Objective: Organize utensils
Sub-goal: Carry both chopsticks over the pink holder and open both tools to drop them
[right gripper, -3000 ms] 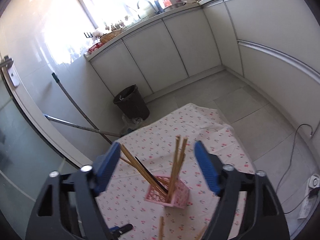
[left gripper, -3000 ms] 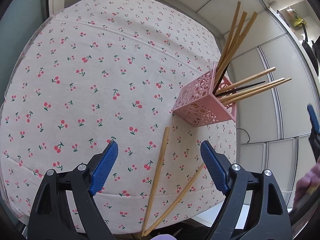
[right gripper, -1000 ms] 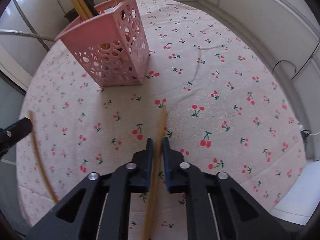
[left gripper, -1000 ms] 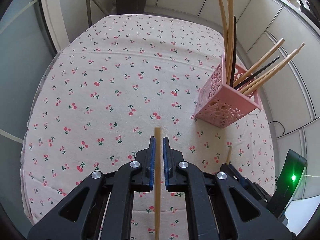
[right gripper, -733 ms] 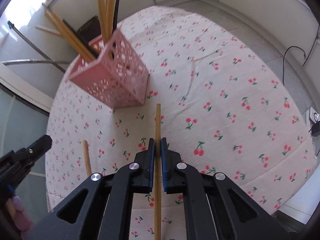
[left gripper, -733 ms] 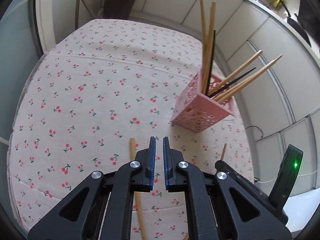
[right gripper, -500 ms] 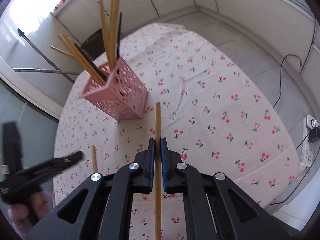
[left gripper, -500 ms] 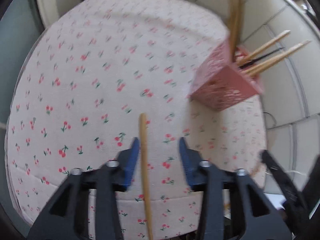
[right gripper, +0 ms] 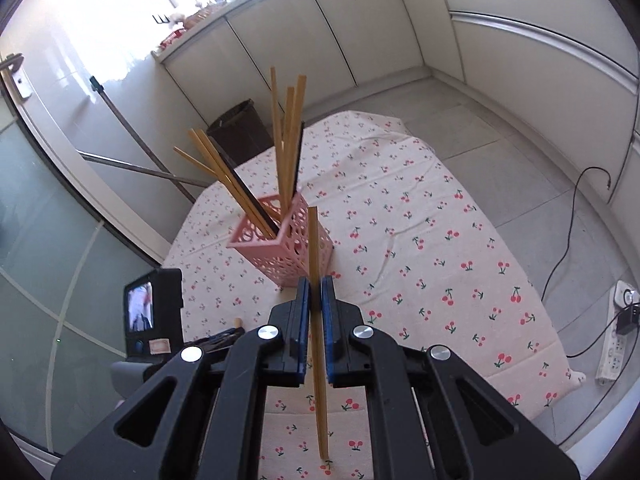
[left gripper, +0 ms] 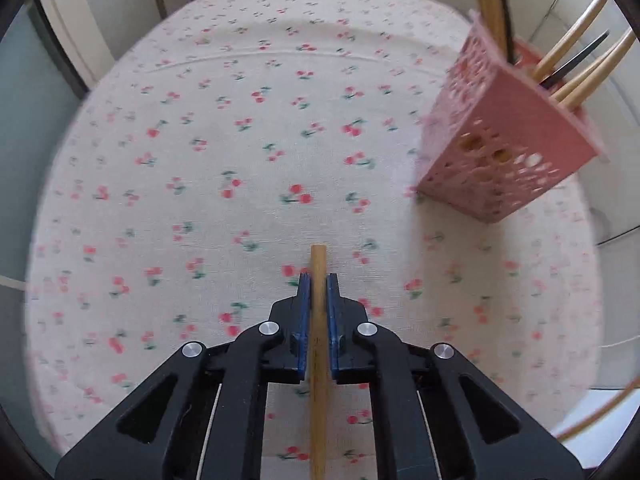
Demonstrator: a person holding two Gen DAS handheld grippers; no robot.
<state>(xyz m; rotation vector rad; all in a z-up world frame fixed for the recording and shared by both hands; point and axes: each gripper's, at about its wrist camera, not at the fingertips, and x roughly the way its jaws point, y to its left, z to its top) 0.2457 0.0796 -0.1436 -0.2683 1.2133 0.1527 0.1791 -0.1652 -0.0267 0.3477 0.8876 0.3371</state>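
Chopstick (left gripper: 319, 344) pinched between the pads of the left claw (left gripper: 319, 280), low over the cherry-print desk (left gripper: 200, 152), tip poking out just past the fingertips. Second chopstick (right gripper: 315, 280) clamped in the right claw (right gripper: 315, 284), raised above the desk and aimed toward the pink holder (right gripper: 282, 248). Holder standing near the desk's far edge, already crowded with chopsticks fanned toward two corners. Main risks, as a guess: clipping the leaning sticks on the way in and tipping the light holder; a thin round stick twisting or sliding in narrow pads; both claws heading for one small opening at once and colliding. Left grip very near the stick's end, so a long lower part free to swing.
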